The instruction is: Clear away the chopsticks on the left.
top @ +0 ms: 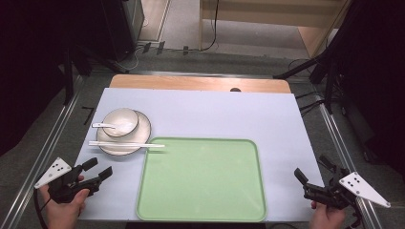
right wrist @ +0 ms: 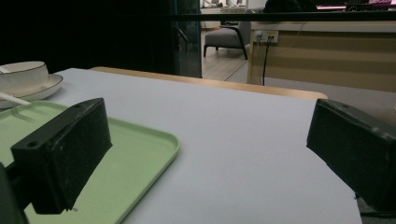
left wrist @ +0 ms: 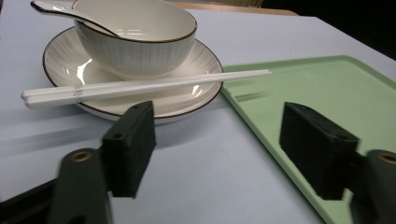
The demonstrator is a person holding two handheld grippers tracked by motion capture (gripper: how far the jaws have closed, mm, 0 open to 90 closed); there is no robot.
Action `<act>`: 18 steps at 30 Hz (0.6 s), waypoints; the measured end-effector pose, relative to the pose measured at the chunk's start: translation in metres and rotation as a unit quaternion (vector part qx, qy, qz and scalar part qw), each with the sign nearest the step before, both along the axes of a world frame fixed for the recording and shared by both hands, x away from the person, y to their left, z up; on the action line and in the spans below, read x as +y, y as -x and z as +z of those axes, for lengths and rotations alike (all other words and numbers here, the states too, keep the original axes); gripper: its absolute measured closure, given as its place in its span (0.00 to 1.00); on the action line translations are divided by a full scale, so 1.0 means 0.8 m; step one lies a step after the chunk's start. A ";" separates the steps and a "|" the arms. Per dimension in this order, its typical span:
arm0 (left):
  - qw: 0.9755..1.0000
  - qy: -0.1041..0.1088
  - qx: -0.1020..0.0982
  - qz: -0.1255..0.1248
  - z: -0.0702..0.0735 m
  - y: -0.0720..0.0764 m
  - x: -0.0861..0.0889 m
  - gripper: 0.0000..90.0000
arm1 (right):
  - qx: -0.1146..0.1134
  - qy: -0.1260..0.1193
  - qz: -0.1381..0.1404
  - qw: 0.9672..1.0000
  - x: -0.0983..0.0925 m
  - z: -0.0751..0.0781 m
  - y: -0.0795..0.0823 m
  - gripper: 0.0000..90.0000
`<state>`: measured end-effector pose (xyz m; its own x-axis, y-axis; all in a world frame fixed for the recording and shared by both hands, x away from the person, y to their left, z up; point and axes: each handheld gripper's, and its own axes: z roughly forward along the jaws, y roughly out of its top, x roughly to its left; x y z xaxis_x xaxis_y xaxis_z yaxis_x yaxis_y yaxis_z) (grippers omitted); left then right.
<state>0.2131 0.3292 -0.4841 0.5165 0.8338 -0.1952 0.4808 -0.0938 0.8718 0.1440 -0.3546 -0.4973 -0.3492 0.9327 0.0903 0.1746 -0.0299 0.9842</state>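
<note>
A white bowl (top: 121,122) with a dark rim stands on a white plate (top: 139,136) at the table's left, with a white spoon (top: 102,126) resting in the bowl. White chopsticks (top: 126,144) lie across the plate, their tips over the edge of a green tray (top: 202,179). My left gripper (top: 99,169) is open near the front left corner, short of the plate, with nothing between its fingers. My right gripper (top: 310,173) is open at the front right, beside the tray, also holding nothing. The left gripper view has the bowl (left wrist: 135,35), plate (left wrist: 201,88) and chopsticks (left wrist: 144,85) just ahead of its jaws.
A pale sheet (top: 215,114) covers the table, with a wooden strip (top: 200,83) showing at the far edge. Metal rails (top: 52,133) run along both sides. Dark stands and cables lie on the floor beyond the table.
</note>
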 end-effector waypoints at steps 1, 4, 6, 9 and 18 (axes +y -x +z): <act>1.000 -0.003 -0.002 0.003 0.000 0.000 -0.001 0.46 | 0.001 0.001 0.000 1.000 0.000 0.000 0.000 0.00; 1.000 -0.007 0.000 0.006 0.003 -0.002 -0.003 0.67 | 0.003 0.000 0.000 1.000 0.001 -0.001 -0.001 0.00; 1.000 -0.001 0.008 0.003 0.005 -0.005 -0.003 0.84 | 0.003 0.002 0.003 1.000 0.003 -0.001 -0.001 0.00; 0.999 0.022 0.027 -0.024 0.007 -0.014 -0.004 0.97 | 0.003 0.009 0.006 1.000 0.006 -0.001 -0.001 0.00; 0.997 -0.017 0.054 -0.048 0.008 -0.054 -0.045 1.00 | 0.004 0.015 0.007 1.000 0.010 0.000 0.000 0.00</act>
